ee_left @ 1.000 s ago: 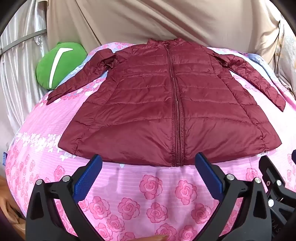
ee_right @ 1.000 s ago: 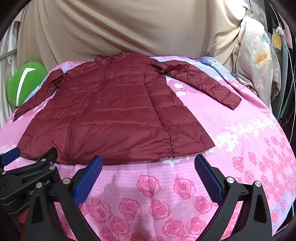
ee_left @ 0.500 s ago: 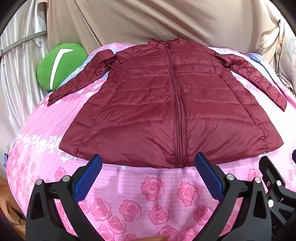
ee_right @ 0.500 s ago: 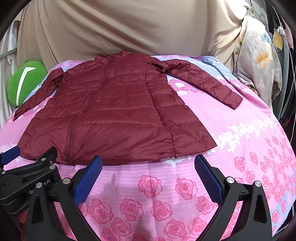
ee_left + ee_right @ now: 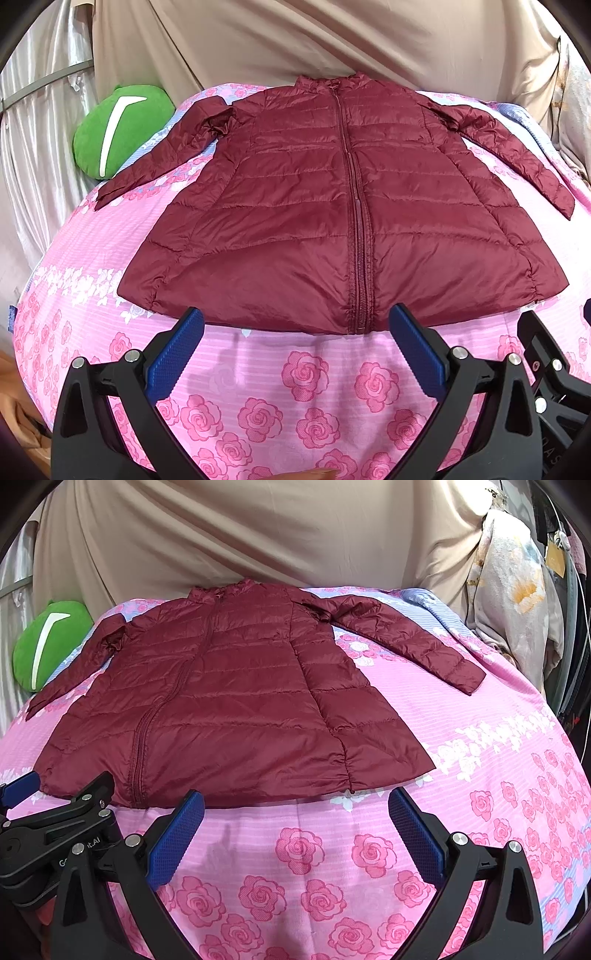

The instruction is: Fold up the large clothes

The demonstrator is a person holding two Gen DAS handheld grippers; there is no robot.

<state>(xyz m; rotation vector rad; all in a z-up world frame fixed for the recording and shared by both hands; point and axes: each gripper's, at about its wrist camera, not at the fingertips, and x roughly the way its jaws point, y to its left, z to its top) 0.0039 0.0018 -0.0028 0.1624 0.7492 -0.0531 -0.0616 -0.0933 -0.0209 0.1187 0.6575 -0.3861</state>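
Your left gripper [image 5: 295, 328] has its jaws spread wide apart, and nothing is between them. Its blue pads [image 5: 175, 354] hang over the pink rose bedsheet [image 5: 303, 373], just in front of the bottom edge of the dark red puffy jacket [image 5: 332, 206]. Your right gripper [image 5: 295, 808] is the same: jaws wide apart, holding nothing, with the jacket's [image 5: 229, 701] bottom edge just ahead of the pads. Whether the pads touch the sheet cannot be told. The two grippers sit side by side, close together. The jacket lies flat on the bed, front side up, zipped shut, with its collar far from you. Both sleeves [image 5: 410, 642] are stretched out to the sides on the bedsheet [image 5: 480, 775]. A green pillow [image 5: 118, 129] sits at the far left of the bed, near the left sleeve. A tan cloth [image 5: 240, 535] hangs behind the bed.
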